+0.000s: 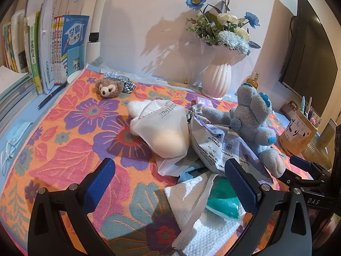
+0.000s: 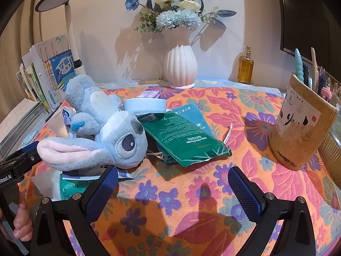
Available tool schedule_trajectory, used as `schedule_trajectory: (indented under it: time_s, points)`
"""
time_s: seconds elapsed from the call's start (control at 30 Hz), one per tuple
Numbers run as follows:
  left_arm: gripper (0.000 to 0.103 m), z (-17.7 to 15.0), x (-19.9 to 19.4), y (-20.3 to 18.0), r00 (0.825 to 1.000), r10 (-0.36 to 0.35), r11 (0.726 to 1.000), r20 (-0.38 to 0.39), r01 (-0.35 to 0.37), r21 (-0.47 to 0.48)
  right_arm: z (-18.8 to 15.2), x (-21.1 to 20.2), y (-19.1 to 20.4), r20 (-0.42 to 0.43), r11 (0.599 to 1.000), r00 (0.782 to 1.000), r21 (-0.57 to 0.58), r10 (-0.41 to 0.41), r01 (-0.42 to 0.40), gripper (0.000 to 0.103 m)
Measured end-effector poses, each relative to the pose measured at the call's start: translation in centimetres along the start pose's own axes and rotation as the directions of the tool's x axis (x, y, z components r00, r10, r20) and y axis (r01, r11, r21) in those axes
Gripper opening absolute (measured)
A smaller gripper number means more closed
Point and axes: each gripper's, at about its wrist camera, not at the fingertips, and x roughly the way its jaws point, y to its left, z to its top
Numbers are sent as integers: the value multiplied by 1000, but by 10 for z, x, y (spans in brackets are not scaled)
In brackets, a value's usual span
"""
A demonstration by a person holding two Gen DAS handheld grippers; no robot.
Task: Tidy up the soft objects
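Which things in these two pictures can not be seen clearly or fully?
- White plush, left wrist view: mostly inside the translucent bag; its kind is unclear.
- Teal pouch, left wrist view: partly under the white towel and behind the left gripper.
- Monitor, left wrist view: cut off by the edge.
- Round white container, right wrist view: partly behind the blue plush.
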Motion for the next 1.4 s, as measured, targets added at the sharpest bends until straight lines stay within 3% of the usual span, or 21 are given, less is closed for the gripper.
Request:
schedule_trajectory:
  time_s: [0.47, 0.67, 0.8, 0.93, 1.07, 1.13, 1.17, 1.3, 1.4]
  points:
    - [102, 0, 0, -2, 1000, -6, 1000, 2, 6, -7, 0, 1, 2, 14, 1000, 1000, -23, -17, 17, 103]
    - [102, 3, -5, 8, 1000, -16, 999, -12, 15, -51, 0, 3, -4, -34, 999, 999, -18, -29, 29, 103]
    - [102, 19, -31, 13, 1000, -3, 1000, -9, 2, -12, 5, -7, -16, -60, 999, 998, 14, 35, -34, 103]
    - [102, 69, -42, 24, 998, 57, 997, -6, -57, 48, 36, -25, -24, -30, 990, 991, 51, 131, -129, 103]
    - [102, 117, -6, 44, 996, 84, 995, -38, -81, 58, 76, -4, -21, -90, 992, 989, 53, 117, -113, 102]
    - [102, 135, 27, 56, 992, 113, 992, -58, -110, 60, 89, 19, -20, -158, 994, 982, 59, 105, -97, 83]
    - [102, 139, 38, 61, 992, 111, 993, -66, -108, 57, 93, 32, -19, -185, 993, 977, 52, 109, -101, 81]
    - [102, 149, 95, 83, 988, 105, 994, -118, -103, 21, 95, 72, -15, -292, 985, 941, 62, 171, -160, 80]
    - [102, 147, 126, 92, 980, 119, 993, -156, -116, 27, 95, 83, -5, -292, 982, 938, 28, 188, -188, 80]
